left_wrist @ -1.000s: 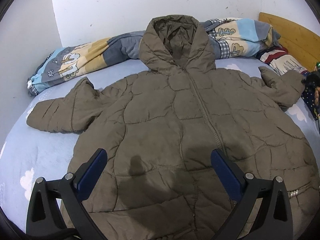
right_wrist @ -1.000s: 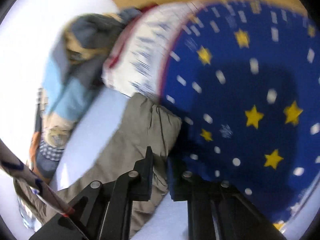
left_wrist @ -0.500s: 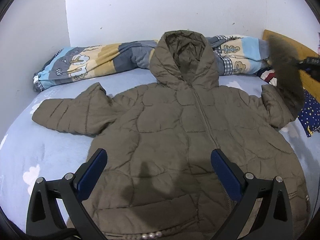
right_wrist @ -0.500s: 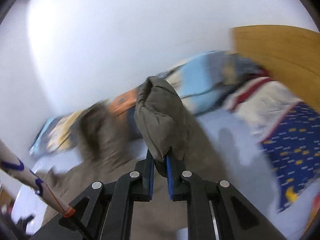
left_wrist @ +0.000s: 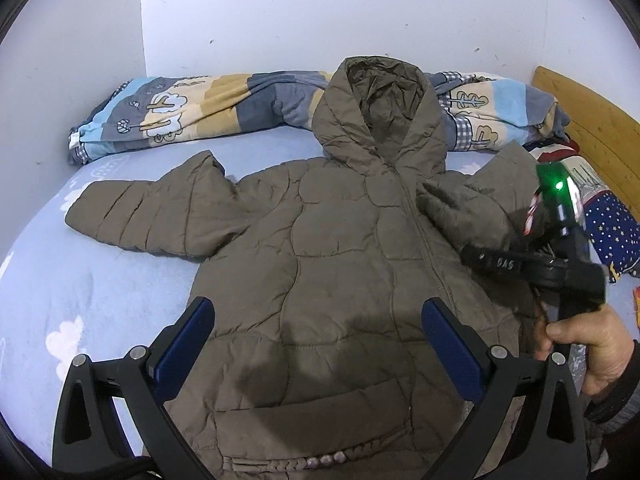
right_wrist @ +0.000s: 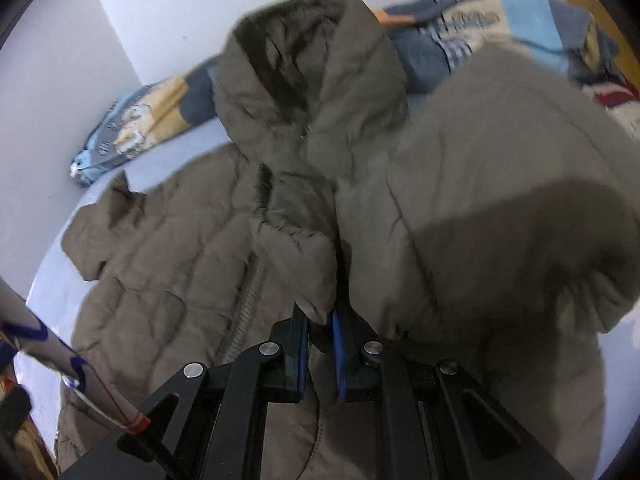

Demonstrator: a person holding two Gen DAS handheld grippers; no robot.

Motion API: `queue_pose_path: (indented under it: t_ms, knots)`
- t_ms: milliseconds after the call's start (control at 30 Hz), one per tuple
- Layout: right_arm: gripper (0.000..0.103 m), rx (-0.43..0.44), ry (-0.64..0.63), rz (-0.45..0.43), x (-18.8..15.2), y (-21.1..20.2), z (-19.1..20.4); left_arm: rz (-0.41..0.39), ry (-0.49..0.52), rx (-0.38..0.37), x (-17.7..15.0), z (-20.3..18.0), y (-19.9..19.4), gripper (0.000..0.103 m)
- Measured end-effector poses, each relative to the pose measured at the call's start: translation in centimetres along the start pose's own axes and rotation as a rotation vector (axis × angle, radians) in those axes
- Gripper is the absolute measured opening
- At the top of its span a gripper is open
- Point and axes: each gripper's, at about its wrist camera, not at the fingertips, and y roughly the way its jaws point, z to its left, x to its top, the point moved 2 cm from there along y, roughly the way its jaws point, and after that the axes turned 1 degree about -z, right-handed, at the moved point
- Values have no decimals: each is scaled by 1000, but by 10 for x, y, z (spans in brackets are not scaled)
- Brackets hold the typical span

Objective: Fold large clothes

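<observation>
We have the padded jacket (left_wrist: 340, 280) lying face up on the bed (left_wrist: 80, 300), zip closed, hood (left_wrist: 380, 112) at the far side against the rolled quilt (left_wrist: 200, 108), so the body is flat enough to take a fold. Our right claw (right_wrist: 320, 320) is clenched on the cuff of the right sleeve (right_wrist: 304, 264), pinching it at the end so the whole sleeve follows the claw in one piece. That sleeve is lifted and doubled over the right chest, near the zip (left_wrist: 416, 232), which we judge to be the first fold: sleeve laid inward across the front. The left sleeve (left_wrist: 140, 216) lies stretched out to the left on the sheet, not yet folded. Our left claw (left_wrist: 320, 340) hangs released above the near hem, its fingers wide apart and gripping nothing; held there, it keeps clear of the sleeve being carried and is placed to press the body down if the jacket slides.
</observation>
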Motion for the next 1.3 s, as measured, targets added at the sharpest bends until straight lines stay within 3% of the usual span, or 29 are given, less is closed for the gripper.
queue_pose_path:
  t_ms: [100, 200, 333, 400, 433, 533, 633, 733, 900, 1067, 1133, 1200, 1267, 1300]
  knots:
    - [16, -30, -57, 31, 1, -2, 6, 16, -15, -10, 2, 1, 5, 103]
    - [38, 14, -64, 39, 3, -25, 14, 29, -37, -17, 4, 2, 9, 103]
    - [44, 132, -55, -56, -3, -97, 21, 51, -74, -55, 5, 0, 15, 103]
    - [49, 141, -6, -125, -11, -136, 12, 71, -90, -91, 4, -3, 19, 103]
    - [53, 127, 33, -163, -17, -155, 3, 87, -109, -124, 4, -4, 21, 103]
    - [55, 89, 161, -238, -35, -188, -28, 112, -165, -209, 6, -9, 23, 103]
    - [55, 10, 202, -244, -42, -196, -56, 141, -244, -231, 10, -15, 31, 103]
    - [55, -39, 252, -254, -41, -196, -81, 231, -385, -300, 19, -30, 58, 102]
    - [55, -66, 316, -254, -35, -193, -105, 337, -533, -318, 30, -52, 109, 81]
    - [55, -27, 327, -291, -25, -205, -109, 369, -591, -379, 40, -76, 142, 78]
    - [55, -17, 330, -301, -24, -209, -110, 367, -593, -375, 41, -83, 150, 69]
    - [55, -16, 340, -302, -22, -208, -113, 372, -600, -366, 40, -86, 158, 38]
    - [55, -7, 353, -300, -20, -208, -119, 373, -615, -355, 37, -82, 165, 19]
    - [55, -11, 364, -308, -18, -210, -124, 366, -618, -355, 37, -79, 165, 18]
